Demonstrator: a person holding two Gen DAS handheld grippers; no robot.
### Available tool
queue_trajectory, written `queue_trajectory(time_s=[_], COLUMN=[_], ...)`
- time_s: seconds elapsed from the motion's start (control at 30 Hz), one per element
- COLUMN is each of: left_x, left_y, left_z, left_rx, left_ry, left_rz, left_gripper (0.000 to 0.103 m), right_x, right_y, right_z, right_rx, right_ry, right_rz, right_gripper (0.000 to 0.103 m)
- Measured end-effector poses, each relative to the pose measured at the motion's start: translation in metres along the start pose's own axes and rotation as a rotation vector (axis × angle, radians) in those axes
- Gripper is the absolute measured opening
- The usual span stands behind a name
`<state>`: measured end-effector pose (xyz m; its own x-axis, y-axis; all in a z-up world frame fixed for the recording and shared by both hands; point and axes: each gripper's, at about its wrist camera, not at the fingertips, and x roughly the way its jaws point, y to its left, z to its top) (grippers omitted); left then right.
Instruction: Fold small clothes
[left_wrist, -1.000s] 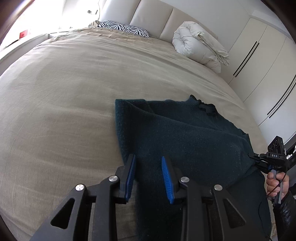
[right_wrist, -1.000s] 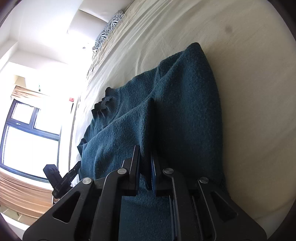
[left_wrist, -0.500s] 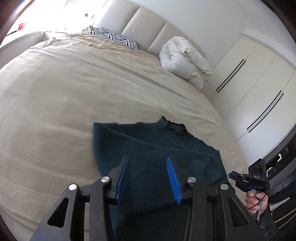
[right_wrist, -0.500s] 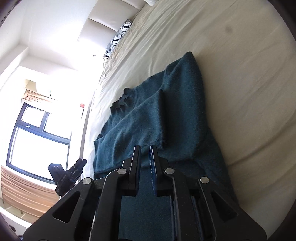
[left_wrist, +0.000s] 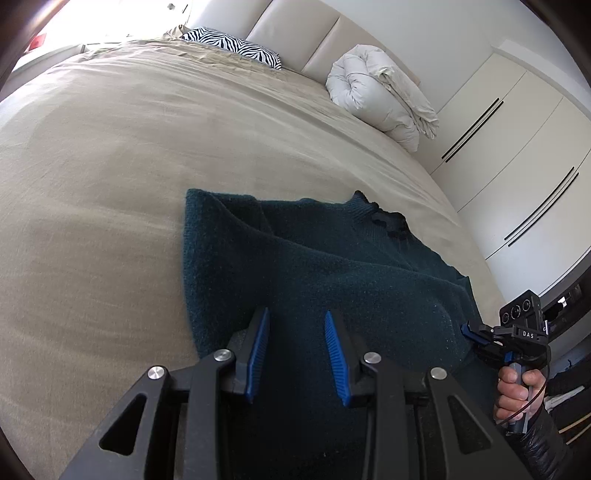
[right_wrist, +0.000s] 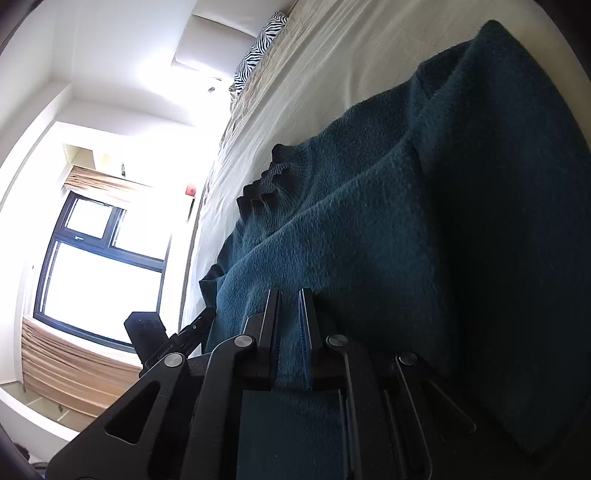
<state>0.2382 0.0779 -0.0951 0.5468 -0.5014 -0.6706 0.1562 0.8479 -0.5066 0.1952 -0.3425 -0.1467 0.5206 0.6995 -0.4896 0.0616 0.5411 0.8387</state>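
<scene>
A dark teal knit sweater (left_wrist: 332, 266) lies on the beige bed (left_wrist: 147, 147), its collar pointing toward the headboard and one side folded over the body. My left gripper (left_wrist: 295, 314) hovers over the sweater's lower left part. Its blue pads (left_wrist: 258, 343) stand apart and are closing, with fabric below the gap but not pressed. My right gripper (right_wrist: 289, 295) is shut on a fold of the sweater (right_wrist: 369, 221). In the left wrist view, the right gripper (left_wrist: 471, 332) pinches the sweater's right edge, held by a hand (left_wrist: 517, 387). The left gripper (right_wrist: 199, 325) shows at the right wrist view's lower left.
A zebra-striped pillow (left_wrist: 236, 46) and a rolled white duvet (left_wrist: 380, 96) lie by the padded headboard. White wardrobe doors (left_wrist: 517, 147) stand to the right of the bed. A bright window (right_wrist: 96, 280) is beyond the bed's far side.
The left gripper pulled back from the sweater, then came in over it again; its jaws widened, then narrowed. The right gripper pushed in toward the sweater with the fabric still pinched, bunching that side.
</scene>
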Motion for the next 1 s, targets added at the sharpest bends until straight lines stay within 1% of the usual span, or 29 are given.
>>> queue_trajectory(time_s=[0.1,0.13,0.17,0.23,0.27,0.3,0.33,0.37,0.4,0.5,0.63,0.67,0.73,0.83,0.93,1.0], left_x=[-0.021,-0.03,-0.042,-0.072,-0.086,-0.1,-0.112,-0.123,-0.133,-0.161,-0.183,-0.184,-0.187,-0.191,-0.193,-0.195], left_y=[0.001,0.0,-0.002,-0.006,-0.009,-0.011,-0.014,-0.017,-0.02,-0.024,-0.024,-0.023,-0.02,-0.019,-0.022,-0.022], left_z=[-0.014,-0.02,-0.027,-0.046,-0.056,-0.068,-0.08,-0.092,-0.104,-0.142,-0.187,-0.195,-0.211,-0.228,-0.231,-0.232], left_rx=[-0.026,-0.032,-0.034,-0.035,-0.04,-0.044,-0.048,-0.055,-0.064,-0.089,-0.15,-0.17,-0.206,-0.204,-0.205,-0.208], left_ry=[-0.002,0.0,-0.005,-0.04,-0.058,-0.069,-0.071,-0.072,-0.073,-0.067,-0.031,-0.019,0.008,0.027,0.035,0.041], left_rz=[0.006,0.007,0.008,0.034,0.041,0.035,0.024,0.023,0.029,0.042,0.079,0.09,0.094,0.102,0.112,0.115], left_gripper=[0.036,0.042,0.046,0.073,0.078,0.08,0.08,0.08,0.08,0.08,0.08,0.08,0.08,0.081,0.081,0.081], right_x=[-0.033,-0.049,-0.068,-0.108,-0.13,-0.151,-0.17,-0.188,-0.202,-0.225,-0.237,-0.25,-0.249,-0.243,-0.243,-0.24], right_y=[-0.012,-0.017,-0.021,-0.026,-0.028,-0.03,-0.033,-0.035,-0.035,-0.03,-0.02,-0.024,-0.021,-0.012,-0.005,-0.001], right_z=[-0.03,-0.042,-0.056,-0.084,-0.1,-0.116,-0.13,-0.145,-0.157,-0.18,-0.193,-0.195,-0.198,-0.203,-0.214,-0.217], right_rx=[0.034,0.045,0.06,0.078,0.087,0.098,0.113,0.13,0.132,0.114,0.092,0.09,0.079,0.038,-0.008,-0.036], right_ry=[-0.002,-0.014,-0.038,-0.098,-0.132,-0.167,-0.202,-0.239,-0.263,-0.289,-0.313,-0.315,-0.303,-0.269,-0.229,-0.212], right_rz=[-0.014,-0.027,-0.04,-0.036,-0.035,-0.04,-0.052,-0.072,-0.09,-0.124,-0.133,-0.137,-0.156,-0.237,-0.318,-0.344], right_gripper=[0.01,0.01,0.011,0.019,0.028,0.044,0.055,0.064,0.064,0.064,0.064,0.064,0.064,0.064,0.064,0.064])
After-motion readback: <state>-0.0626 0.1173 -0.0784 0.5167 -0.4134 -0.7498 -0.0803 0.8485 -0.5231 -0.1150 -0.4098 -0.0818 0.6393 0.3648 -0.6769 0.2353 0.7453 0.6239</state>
